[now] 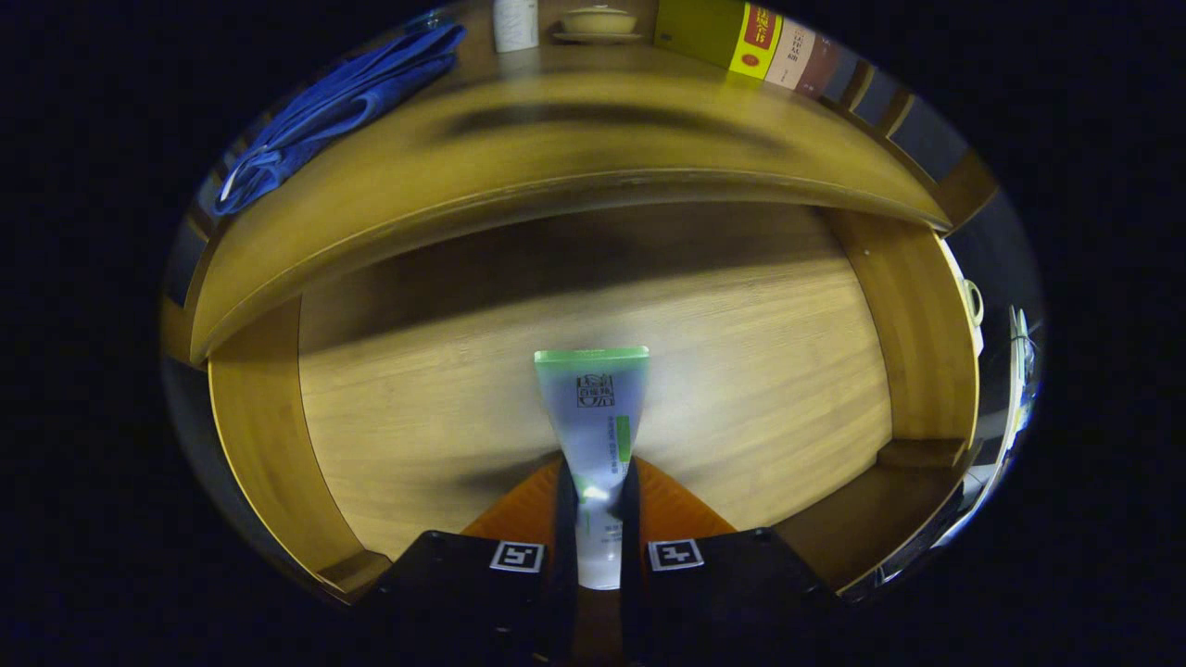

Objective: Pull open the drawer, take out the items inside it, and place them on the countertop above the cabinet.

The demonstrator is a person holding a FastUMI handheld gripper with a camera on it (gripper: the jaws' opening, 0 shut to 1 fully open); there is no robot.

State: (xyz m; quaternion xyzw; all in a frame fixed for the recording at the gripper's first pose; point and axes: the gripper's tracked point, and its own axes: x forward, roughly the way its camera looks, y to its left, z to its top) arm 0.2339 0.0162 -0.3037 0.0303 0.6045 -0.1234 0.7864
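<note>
Wooden drawer (pixel 389 417), open; white tube (pixel 593 417) with green end at lower centre of frame.
Gripper (pixel 598 500) fingers closed narrowly on both sides of the tube. Risk: slick tube could slide out on the way to the countertop (pixel 556 148), upper frame.
</note>
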